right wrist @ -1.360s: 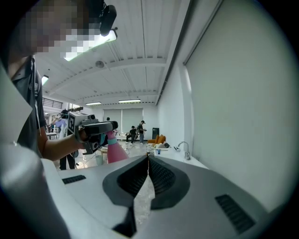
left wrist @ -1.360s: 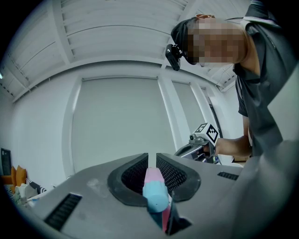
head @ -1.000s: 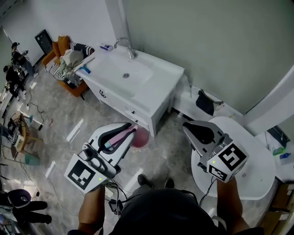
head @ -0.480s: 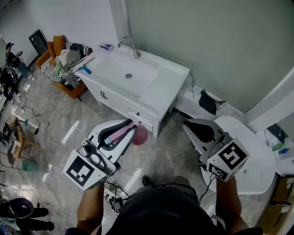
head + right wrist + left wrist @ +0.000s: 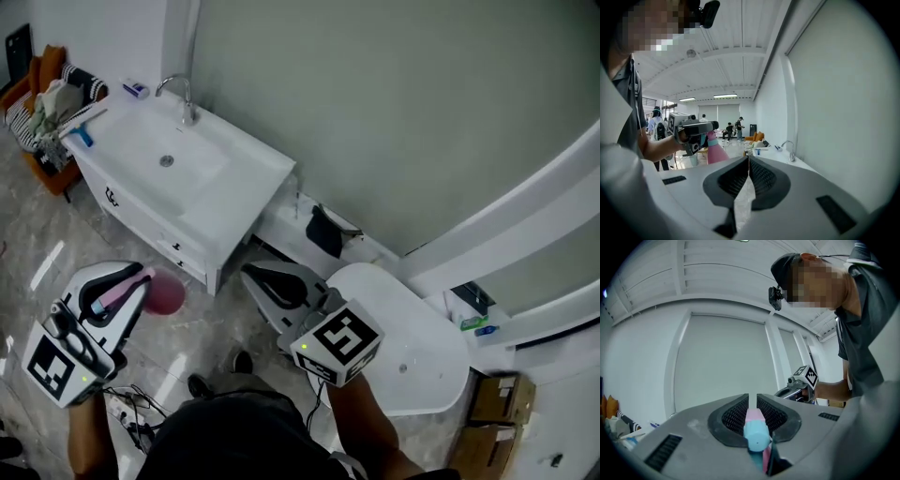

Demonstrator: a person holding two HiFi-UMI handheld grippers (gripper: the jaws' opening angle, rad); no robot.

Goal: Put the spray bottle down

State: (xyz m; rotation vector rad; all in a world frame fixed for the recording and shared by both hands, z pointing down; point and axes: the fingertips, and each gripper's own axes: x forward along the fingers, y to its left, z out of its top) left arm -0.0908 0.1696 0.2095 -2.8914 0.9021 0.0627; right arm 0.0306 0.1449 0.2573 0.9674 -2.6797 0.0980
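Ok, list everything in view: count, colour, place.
spray bottle: one, pink with pale blue head, in the left gripper, above the floor
sink cabinet: one, white, against the wall, upper left
tap: one, silver, at the sink's back
round table: one, white, lower right
armchair: one, orange, piled with clothes, far left
cardboard boxes: two, brown, bottom right
left gripper: fingers shut on the bottle
right gripper: fingers together, empty

The right hand-held gripper (image 5: pixel 749 161) has its jaws together, empty; at nine o'clock the left hand-held gripper (image 5: pixel 707 127) grips a pink spray bottle (image 5: pixel 715 153).
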